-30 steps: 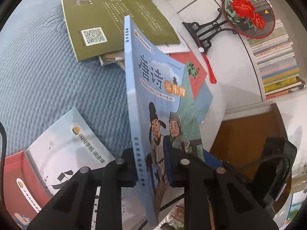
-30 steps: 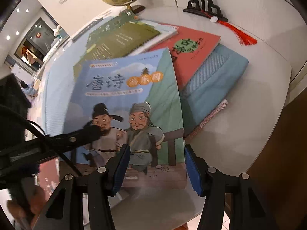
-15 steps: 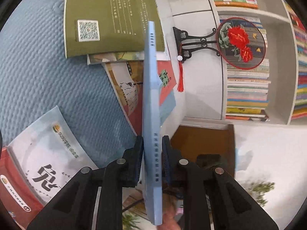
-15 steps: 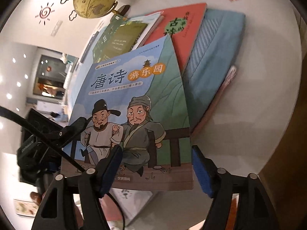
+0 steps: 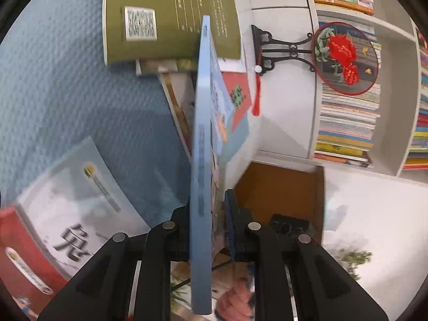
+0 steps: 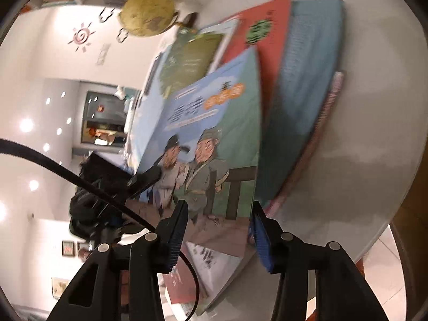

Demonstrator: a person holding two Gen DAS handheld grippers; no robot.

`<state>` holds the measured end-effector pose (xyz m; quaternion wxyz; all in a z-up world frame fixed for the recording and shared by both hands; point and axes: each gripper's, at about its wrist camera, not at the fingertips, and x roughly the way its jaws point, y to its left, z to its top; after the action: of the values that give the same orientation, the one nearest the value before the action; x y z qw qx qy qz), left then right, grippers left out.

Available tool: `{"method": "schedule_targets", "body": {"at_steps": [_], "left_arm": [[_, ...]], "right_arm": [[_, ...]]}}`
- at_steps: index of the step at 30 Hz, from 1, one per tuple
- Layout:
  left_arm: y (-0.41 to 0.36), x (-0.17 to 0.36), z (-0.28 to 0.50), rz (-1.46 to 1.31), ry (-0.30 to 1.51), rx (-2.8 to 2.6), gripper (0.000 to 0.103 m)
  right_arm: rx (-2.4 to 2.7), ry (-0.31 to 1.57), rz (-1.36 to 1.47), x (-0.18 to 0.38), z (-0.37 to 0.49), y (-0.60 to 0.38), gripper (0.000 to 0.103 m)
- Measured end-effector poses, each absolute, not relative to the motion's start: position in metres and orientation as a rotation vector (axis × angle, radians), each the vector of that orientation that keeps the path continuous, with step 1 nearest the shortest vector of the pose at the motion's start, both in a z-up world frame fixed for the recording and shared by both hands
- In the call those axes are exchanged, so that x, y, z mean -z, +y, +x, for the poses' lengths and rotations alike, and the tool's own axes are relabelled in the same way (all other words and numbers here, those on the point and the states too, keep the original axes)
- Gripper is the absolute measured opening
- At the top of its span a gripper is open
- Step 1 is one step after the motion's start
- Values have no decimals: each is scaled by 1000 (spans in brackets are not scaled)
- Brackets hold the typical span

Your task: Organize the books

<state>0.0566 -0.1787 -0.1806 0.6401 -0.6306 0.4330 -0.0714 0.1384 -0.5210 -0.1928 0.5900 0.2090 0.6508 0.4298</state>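
My left gripper [image 5: 208, 230] is shut on a blue picture book [image 5: 201, 144] with two cartoon men on its cover, held on edge above the table. The same book [image 6: 214, 139] fills the right wrist view, with the left gripper's finger [image 6: 144, 180] clamped on its lower left corner. My right gripper [image 6: 218, 230] is open, its jaws spread just in front of the book's bottom edge, not touching it. Under it lie a red book [image 6: 264, 26] and a teal book [image 6: 302, 85].
An olive-green book [image 5: 165, 16] and a white-and-red book [image 5: 67, 208] lie on the blue table mat [image 5: 53, 101]. A fan on a black stand [image 5: 342, 56] and a bookshelf of stacked books [image 5: 347, 123] stand at the right. A globe [image 6: 147, 12] stands behind.
The blue book has been lifted and turned from leaning with its cover showing to standing edge-on in the left gripper. The right gripper has tilted and stays open near its bottom edge.
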Motion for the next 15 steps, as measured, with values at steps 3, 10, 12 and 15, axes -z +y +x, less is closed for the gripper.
{"method": "schedule_targets", "body": {"at_steps": [3, 10, 12, 15], "left_arm": [[-181, 179, 56, -1444, 988, 156, 14], [-181, 178, 52, -1483, 960, 182, 14], [-182, 178, 52, -1464, 974, 161, 14], [-183, 173, 51, -1336, 1033, 66, 14]], "right_arm": [[-992, 1547, 469, 203, 137, -510, 51], [-1008, 1630, 726, 235, 145, -515, 65], [-1031, 1595, 728, 230, 146, -512, 45], [-1007, 1535, 597, 215, 144, -505, 30]]}}
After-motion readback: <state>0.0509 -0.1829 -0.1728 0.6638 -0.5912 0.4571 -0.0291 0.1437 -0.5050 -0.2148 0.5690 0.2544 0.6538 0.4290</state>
